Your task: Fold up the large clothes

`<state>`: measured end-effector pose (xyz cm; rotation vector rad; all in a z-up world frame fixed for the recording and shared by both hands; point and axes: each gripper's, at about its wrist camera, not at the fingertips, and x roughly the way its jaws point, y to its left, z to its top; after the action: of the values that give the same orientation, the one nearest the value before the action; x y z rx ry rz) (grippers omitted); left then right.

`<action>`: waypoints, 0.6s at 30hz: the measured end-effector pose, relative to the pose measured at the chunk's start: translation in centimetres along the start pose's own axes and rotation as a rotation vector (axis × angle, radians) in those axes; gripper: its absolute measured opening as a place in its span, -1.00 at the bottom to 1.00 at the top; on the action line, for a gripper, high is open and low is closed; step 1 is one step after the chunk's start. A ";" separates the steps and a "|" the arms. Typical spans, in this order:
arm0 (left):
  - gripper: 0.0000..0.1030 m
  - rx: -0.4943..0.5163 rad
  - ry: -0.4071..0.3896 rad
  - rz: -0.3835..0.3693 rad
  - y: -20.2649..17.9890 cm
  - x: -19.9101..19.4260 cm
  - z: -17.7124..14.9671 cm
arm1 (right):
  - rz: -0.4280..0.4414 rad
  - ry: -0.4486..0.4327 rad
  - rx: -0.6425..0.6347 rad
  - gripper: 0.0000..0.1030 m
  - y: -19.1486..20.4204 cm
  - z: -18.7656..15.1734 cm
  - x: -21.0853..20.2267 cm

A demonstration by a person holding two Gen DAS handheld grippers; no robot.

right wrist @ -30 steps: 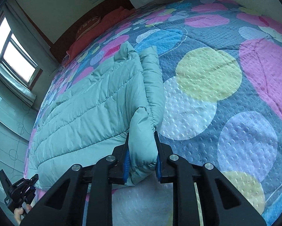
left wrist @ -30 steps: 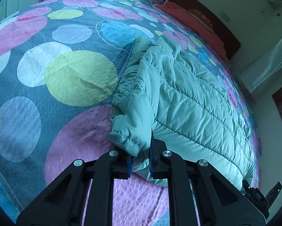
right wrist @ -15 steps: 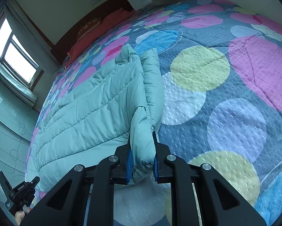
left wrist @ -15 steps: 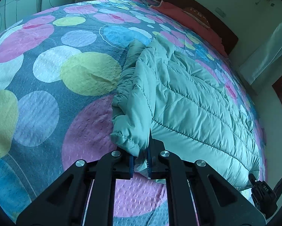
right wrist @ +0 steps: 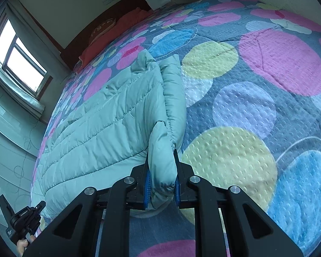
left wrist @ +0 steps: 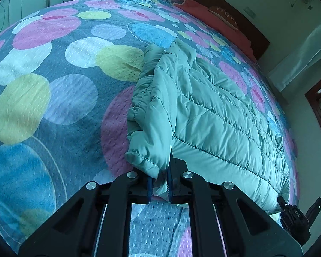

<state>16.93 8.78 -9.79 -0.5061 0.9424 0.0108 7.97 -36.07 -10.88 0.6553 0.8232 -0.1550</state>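
A teal quilted puffer jacket [left wrist: 214, 115] lies spread on the bed, one side folded over along its edge. My left gripper [left wrist: 160, 184] is shut on a thin bottom corner of the jacket, which is lifted slightly off the cover. In the right wrist view the same jacket [right wrist: 109, 124] stretches away to the left. My right gripper [right wrist: 161, 184] is shut on a puffy rolled end of its folded edge. Each view catches the other gripper at the jacket's far corner: the right gripper [left wrist: 295, 216] and the left gripper [right wrist: 21, 218], held by a hand [right wrist: 23, 245].
The bedspread [left wrist: 53, 98] is blue-grey with large pink, yellow and blue circles and reaches wide to the side of the jacket. A red pillow [left wrist: 220, 19] lies against the dark headboard. A window [right wrist: 17, 60] and a curtain [left wrist: 299, 60] are beyond the bed.
Both grippers have drawn back across the bed with the jacket's near edge still clamped. The jacket has slid along with them over the bedspread's circles.
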 end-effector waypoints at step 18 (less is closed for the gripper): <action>-0.82 -0.008 0.025 -0.003 3.6 -5.6 -6.3 | 0.022 0.055 -0.008 -0.67 -2.0 -5.6 -4.8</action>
<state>7.93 10.49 -10.00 -0.5156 0.9660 0.0056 0.46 -34.92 -11.19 0.6628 0.8685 -0.1143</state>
